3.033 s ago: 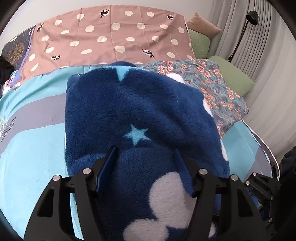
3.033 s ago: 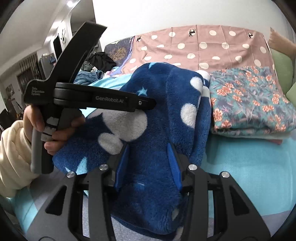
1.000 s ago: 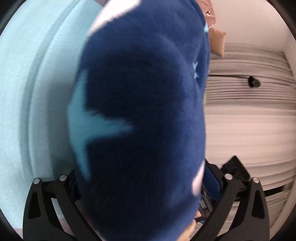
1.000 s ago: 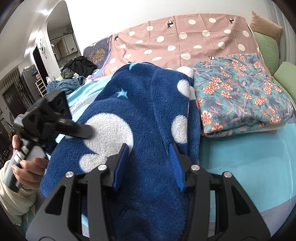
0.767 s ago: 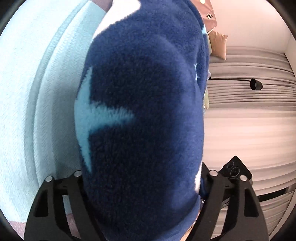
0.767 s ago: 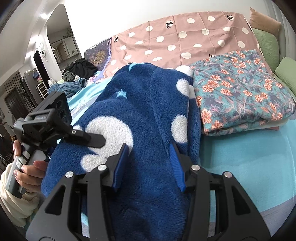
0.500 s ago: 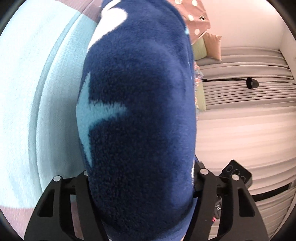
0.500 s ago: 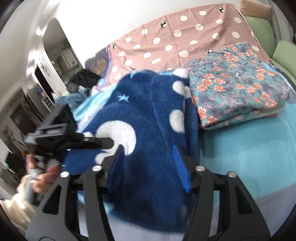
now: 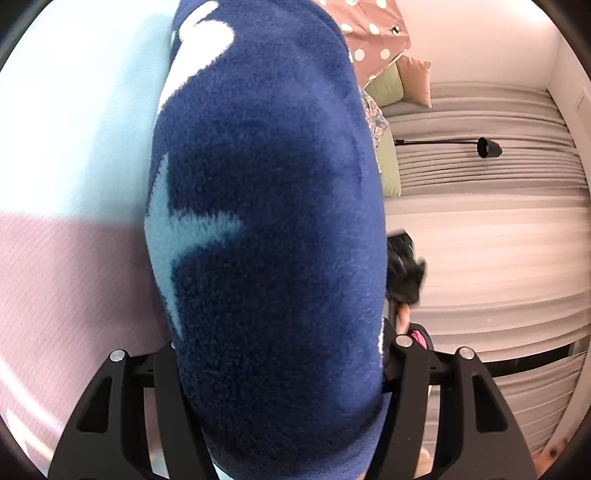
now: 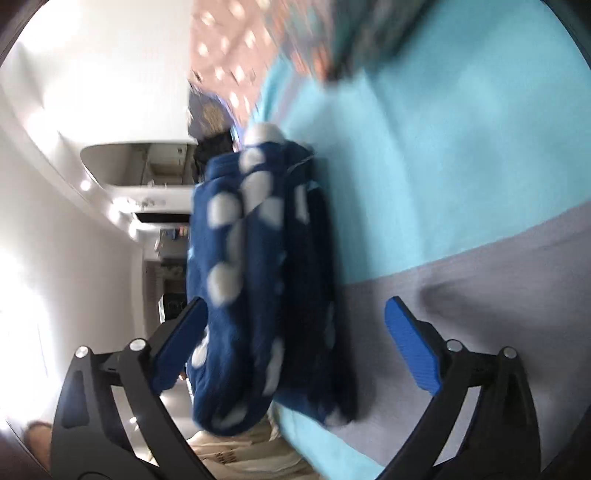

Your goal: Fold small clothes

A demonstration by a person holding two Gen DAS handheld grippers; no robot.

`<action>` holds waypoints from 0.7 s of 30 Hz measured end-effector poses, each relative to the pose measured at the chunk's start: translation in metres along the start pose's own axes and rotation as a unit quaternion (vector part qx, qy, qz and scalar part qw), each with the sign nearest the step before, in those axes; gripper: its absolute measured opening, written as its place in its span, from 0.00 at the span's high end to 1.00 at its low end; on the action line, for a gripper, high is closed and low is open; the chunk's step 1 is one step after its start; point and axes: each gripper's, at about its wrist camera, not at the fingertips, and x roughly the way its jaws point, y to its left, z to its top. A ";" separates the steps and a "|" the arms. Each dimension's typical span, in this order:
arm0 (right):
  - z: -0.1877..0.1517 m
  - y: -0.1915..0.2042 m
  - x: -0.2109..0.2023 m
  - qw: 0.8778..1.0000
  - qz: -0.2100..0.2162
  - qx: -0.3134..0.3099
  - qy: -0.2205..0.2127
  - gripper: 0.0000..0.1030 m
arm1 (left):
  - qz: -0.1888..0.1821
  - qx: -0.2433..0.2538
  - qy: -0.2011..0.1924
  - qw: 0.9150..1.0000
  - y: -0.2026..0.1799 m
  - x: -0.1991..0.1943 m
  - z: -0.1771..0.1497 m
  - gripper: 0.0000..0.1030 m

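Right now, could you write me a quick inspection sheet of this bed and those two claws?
Surface: bed cover, turquoise with a grey band.
Job's things: navy fleece with white spots and pale stars, bunched thick, partly lifted off the bed.
Clutter: floral cloth; spotted pink cloth; green and tan cushions beyond.
Left claw: closed on the fleece, which fills the gap between its jaws.
Right claw: jaws wide and just opening; the fleece lies between them, the right pad clear of it. This view is blurred.
Cables: nothing seen.
Surroundings: grey curtain, black lamp, white wall, a doorway.
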 end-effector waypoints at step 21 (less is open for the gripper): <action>0.046 0.041 0.120 0.984 0.121 -0.026 0.127 0.02 | -0.113 -0.071 -0.009 0.991 0.087 -0.033 -0.035 0.36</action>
